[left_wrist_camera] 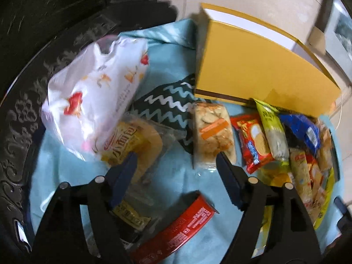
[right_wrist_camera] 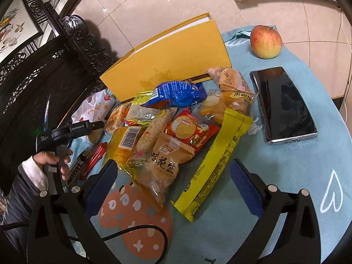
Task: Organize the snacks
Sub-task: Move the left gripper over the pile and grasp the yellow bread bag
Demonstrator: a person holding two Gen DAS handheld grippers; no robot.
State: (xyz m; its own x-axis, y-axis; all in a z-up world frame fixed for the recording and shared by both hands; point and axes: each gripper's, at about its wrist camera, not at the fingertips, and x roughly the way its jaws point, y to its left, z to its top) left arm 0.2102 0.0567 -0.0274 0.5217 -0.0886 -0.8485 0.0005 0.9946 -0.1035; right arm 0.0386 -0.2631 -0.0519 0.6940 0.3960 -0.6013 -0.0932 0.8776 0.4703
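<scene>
My left gripper hangs open over the light blue cloth, with nothing between its fingers. A clear biscuit pack lies just beyond its right fingertip. A small bread pack lies under its left one, and a red box rests below. A heap of snack packs is at the right. My right gripper is open above a peanut pack and beside a long yellow bar, holding nothing. The same heap of snack packs spreads beyond it.
A yellow box stands behind the heap. An apple and a phone lie at the right of the cloth. A white plastic bag sits at the left, near dark carved furniture. A person's hand holds the left tool.
</scene>
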